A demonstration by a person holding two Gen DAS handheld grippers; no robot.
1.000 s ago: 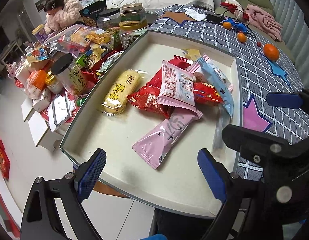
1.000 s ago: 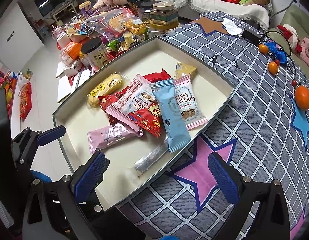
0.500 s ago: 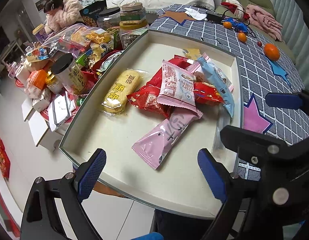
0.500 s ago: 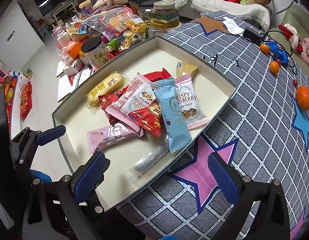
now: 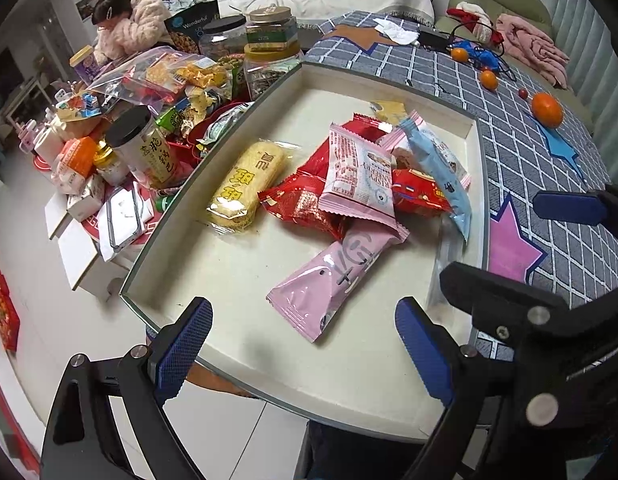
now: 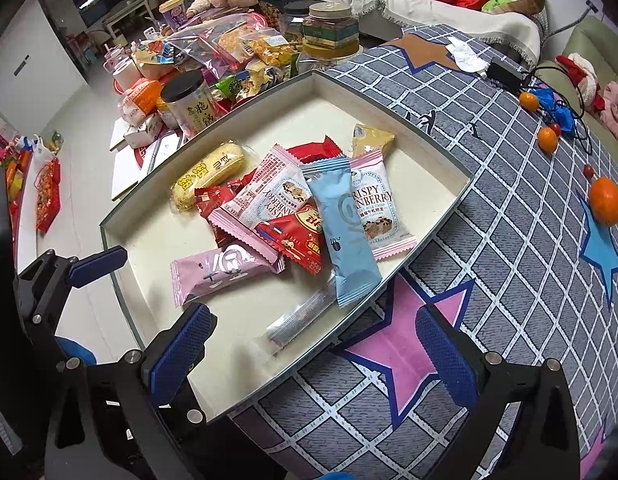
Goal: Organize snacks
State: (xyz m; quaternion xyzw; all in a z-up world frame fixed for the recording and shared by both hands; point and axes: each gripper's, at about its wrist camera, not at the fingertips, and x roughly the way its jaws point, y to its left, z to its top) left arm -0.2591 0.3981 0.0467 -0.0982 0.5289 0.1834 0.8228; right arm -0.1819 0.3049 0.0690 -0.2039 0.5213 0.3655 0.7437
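Observation:
A cream shallow box (image 5: 245,280) (image 6: 409,152) holds a pile of snack packets: a yellow cake packet (image 5: 247,178) (image 6: 209,174), red packets (image 5: 305,204) (image 6: 297,236), pink-and-white Crispy Cranberry packets (image 5: 359,178) (image 6: 375,204), a light blue packet (image 5: 441,172) (image 6: 343,228), a plain pink packet (image 5: 333,280) (image 6: 223,272) and a clear packet (image 6: 305,314). My left gripper (image 5: 303,352) is open and empty above the box's near edge, just short of the plain pink packet. My right gripper (image 6: 317,354) is open and empty over the box's near right rim, by the clear packet.
The box lies on a grey checked cloth with stars (image 6: 509,184). Oranges (image 6: 605,200) (image 5: 547,109) and cables lie at its far right. Jars (image 5: 271,46) (image 6: 189,100), bags and boxes of snacks crowd a low table left of the box. A person sits at the back (image 5: 129,32).
Both grippers have stayed nearly still and open; the views have hardly shifted. No packet has moved.

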